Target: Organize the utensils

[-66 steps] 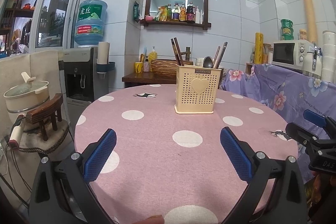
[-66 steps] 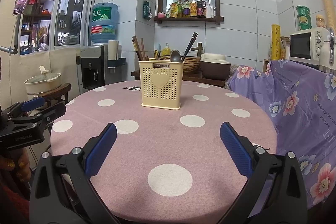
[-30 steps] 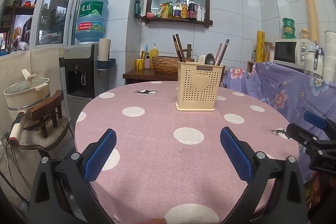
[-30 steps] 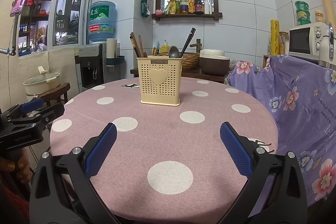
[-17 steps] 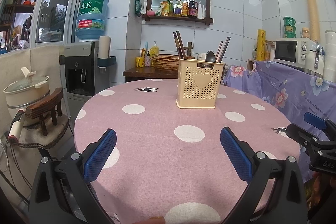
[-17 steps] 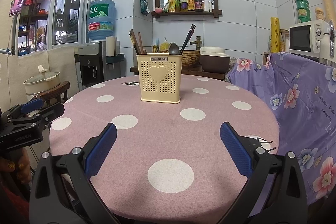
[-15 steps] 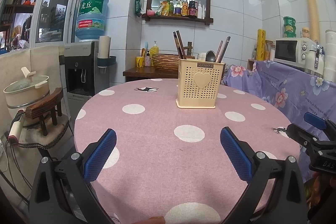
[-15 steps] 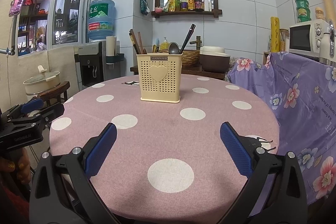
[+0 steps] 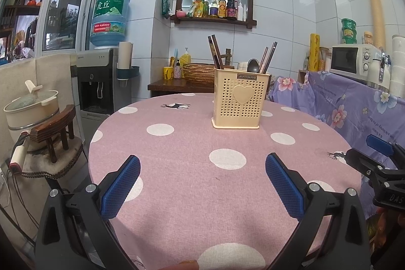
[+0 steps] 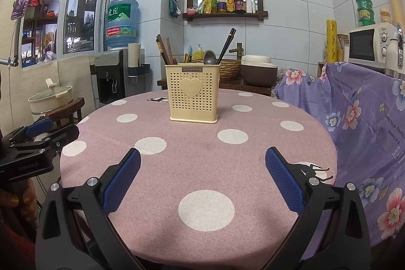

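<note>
From the left wrist view, the left gripper [image 9: 202, 181] hangs low over the near edge of the round table in its pink cloth with white dots [image 9: 177, 168], its blue-padded jaws spread wide with nothing between them. The cream perforated plastic utensil holder with a heart on its front [image 9: 236, 104] stands upright well ahead of those jaws and a little to their right, toward the far side of the table. On the holder's left side dark brown wooden chopsticks [image 9: 214, 52] lean outward; on its right side sit a grey metal spoon [image 9: 253, 65] and a second pair of dark chopsticks [image 9: 268, 56], all with their long axes close to vertical, handles or tips poking above the rim. From the right wrist view, the right gripper [image 10: 202, 180] is likewise splayed and empty, and here the holder [image 10: 193, 95] sits almost dead ahead of it, only slightly left of centre. The left gripper [image 10: 38, 141] shows at the table's left edge. My guess is the right hand has the straighter line to the holder, and any pick would need a reach forward and up to pinch a stick near its top.
</note>
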